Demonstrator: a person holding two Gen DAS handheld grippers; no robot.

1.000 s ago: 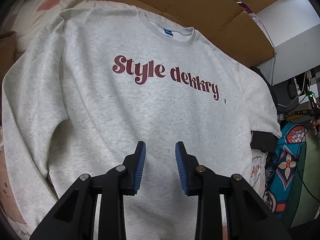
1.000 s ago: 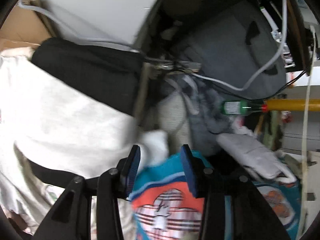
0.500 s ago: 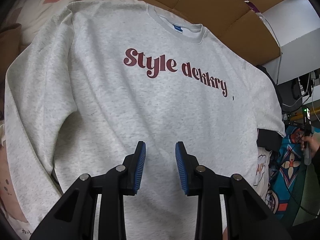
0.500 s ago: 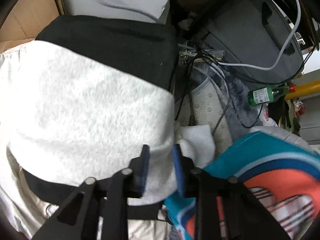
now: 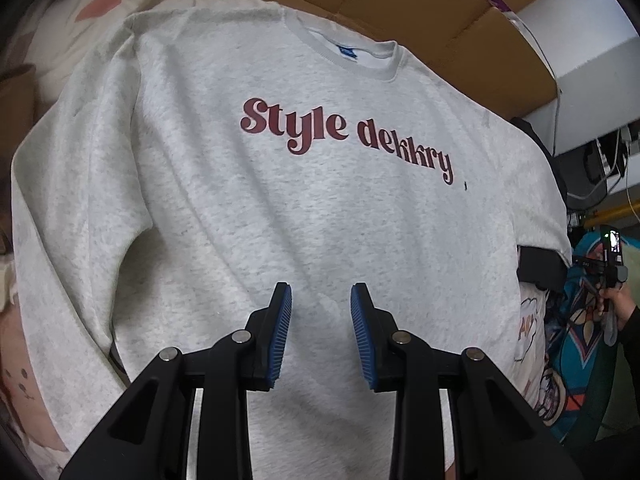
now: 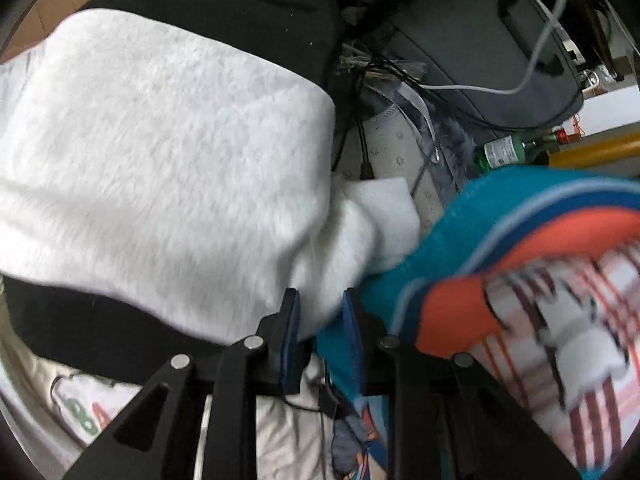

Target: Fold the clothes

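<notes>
The right claw [image 6: 320,312] has just closed onto the grey sweatshirt's sleeve [image 6: 168,152]; the left claw [image 5: 321,316] hovers part-open, empty.

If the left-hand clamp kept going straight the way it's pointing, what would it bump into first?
Most likely the grey sweatshirt itself. The left gripper points down at its lower front, jaws apart with nothing between them. How far off the cloth lies is hard to judge.

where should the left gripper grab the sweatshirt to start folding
Take the left sleeve at its outer edge, coming from that side: it lies flat alongside the sweatshirt body, free to fold inward. The left gripper hangs open over the lower front.
</notes>
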